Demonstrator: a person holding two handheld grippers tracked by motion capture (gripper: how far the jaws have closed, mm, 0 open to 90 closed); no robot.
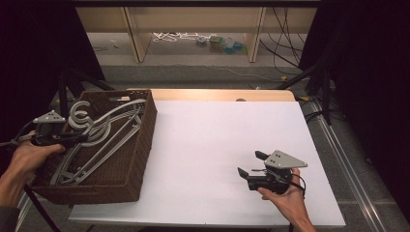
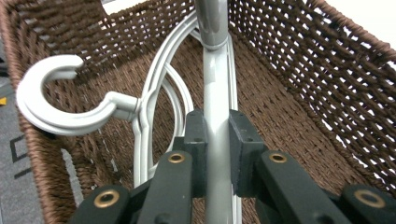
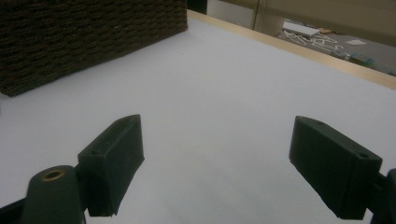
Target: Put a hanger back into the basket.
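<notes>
Several pale grey plastic coat hangers [image 1: 104, 135] heaped in the brown woven wicker basket [image 1: 140, 159] – one bar clamped tight by the left gripper [image 2: 217, 135]. Right gripper [image 3: 215, 158] gaping wide, empty – above the white table [image 1: 217, 145].

Right tool [image 3: 217, 163] wide open above the white table [image 3: 224, 84] (brown wicker basket [image 3: 88, 37] far left).

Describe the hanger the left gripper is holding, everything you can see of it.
The held hanger is pale grey, smooth and plastic-looking, with slim curved arms and a straight bar. The left gripper is shut on that bar, one of its fingers pressing each side. It lies tilted inside the brown wicker basket at the table's left, among other grey hangers, one with a broad open hook beside it.
</notes>
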